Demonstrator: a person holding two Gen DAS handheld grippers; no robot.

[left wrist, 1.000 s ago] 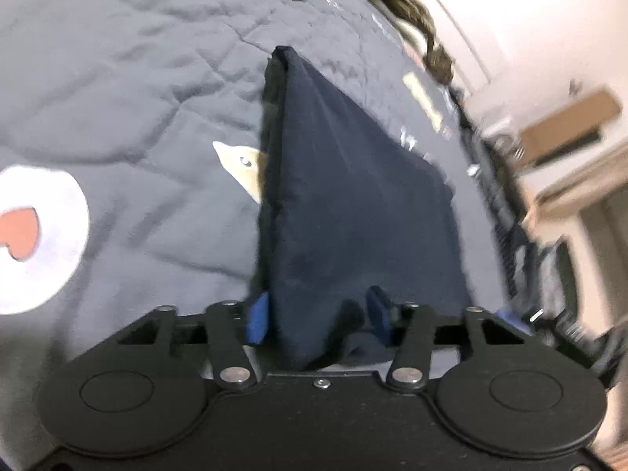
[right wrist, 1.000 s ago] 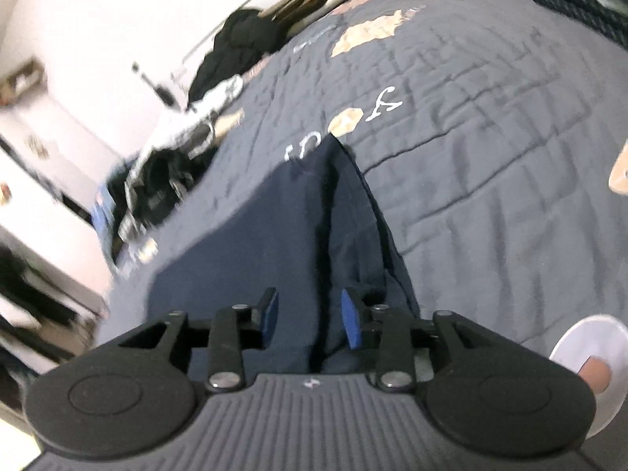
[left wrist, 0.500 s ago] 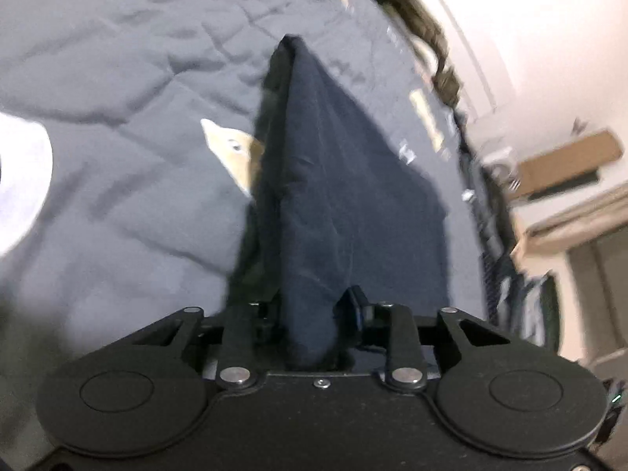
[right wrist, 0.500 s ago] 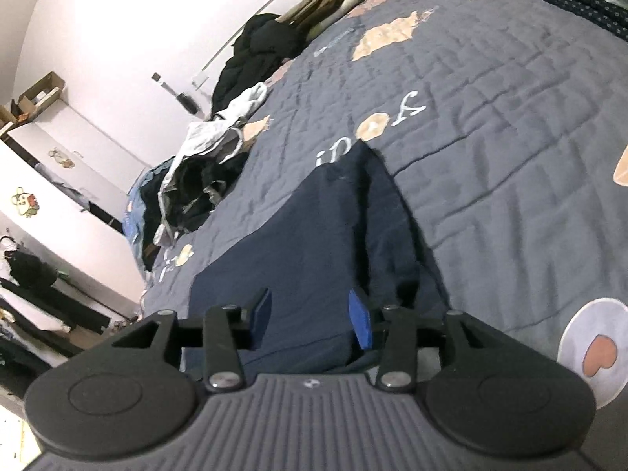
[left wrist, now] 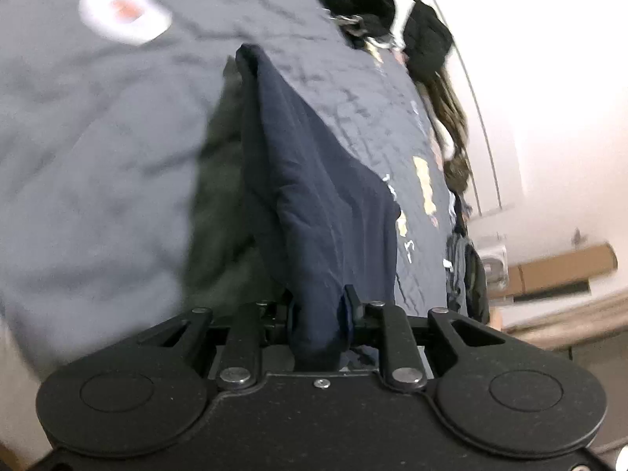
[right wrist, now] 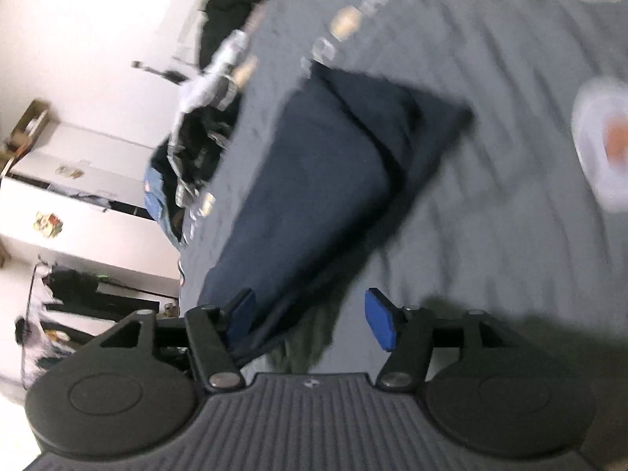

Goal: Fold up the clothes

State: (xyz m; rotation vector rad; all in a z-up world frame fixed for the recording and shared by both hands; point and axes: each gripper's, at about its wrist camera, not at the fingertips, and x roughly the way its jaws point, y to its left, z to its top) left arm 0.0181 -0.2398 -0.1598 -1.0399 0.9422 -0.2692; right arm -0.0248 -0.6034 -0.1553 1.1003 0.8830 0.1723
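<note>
A dark navy garment [left wrist: 314, 180] lies folded on a grey quilted bedspread [left wrist: 98, 149]. My left gripper [left wrist: 318, 314] has its jaws closing on a bunched corner of the cloth, which rises off the bed in a ridge. In the right wrist view the same garment [right wrist: 322, 180] stretches away as a flat folded shape. My right gripper [right wrist: 310, 318] has its jaws opening; the blue pads [right wrist: 378, 324] stand wide apart, and the cloth's near edge lies by the left pad without being pinched.
A pile of dark clothes [left wrist: 376, 11] sits along the bed's far edge by the wall. More clothes [right wrist: 200, 133] are heaped at the bed's side. A white round patch with a red heart [left wrist: 125, 13] marks the bedspread. White cabinets [right wrist: 74, 204] stand beyond.
The left jaws have drawn in on the cloth corner, and the gripper has swung and lifted it into a ridge. The right jaws have spread, and the view has rolled and blurred.
</note>
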